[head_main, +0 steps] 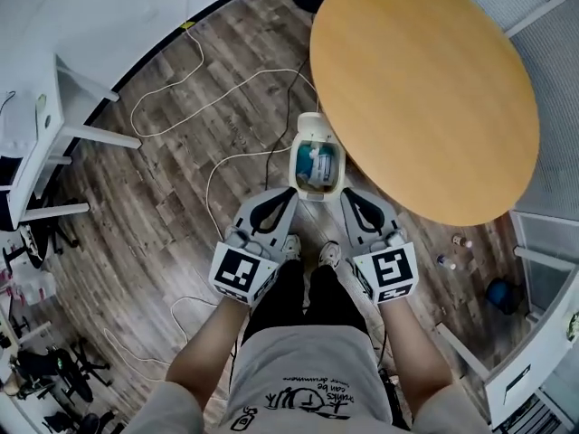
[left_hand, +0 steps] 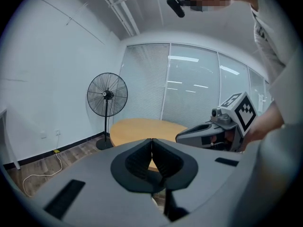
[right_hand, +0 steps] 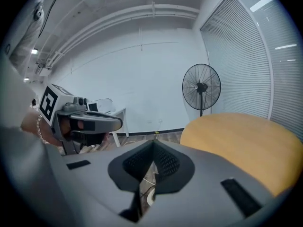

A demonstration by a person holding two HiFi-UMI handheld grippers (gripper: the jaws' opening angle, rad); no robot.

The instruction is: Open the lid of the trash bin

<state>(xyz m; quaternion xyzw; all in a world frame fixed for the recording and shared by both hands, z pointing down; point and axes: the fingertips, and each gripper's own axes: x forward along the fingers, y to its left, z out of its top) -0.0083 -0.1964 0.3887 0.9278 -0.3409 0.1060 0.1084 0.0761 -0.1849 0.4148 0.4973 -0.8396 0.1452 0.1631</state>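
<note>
White trash bin (head_main: 317, 164) on wood floor (head_main: 172, 206), by round table (head_main: 425, 89), inside showing. L gripper (head_main: 290, 193) & R gripper (head_main: 345, 193) near it, both pinched together, empty.

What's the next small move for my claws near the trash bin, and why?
Probably ease both back: the trash bin already shows its contents from above, so it looks open; left claw and right claw are shut, empty.
</note>
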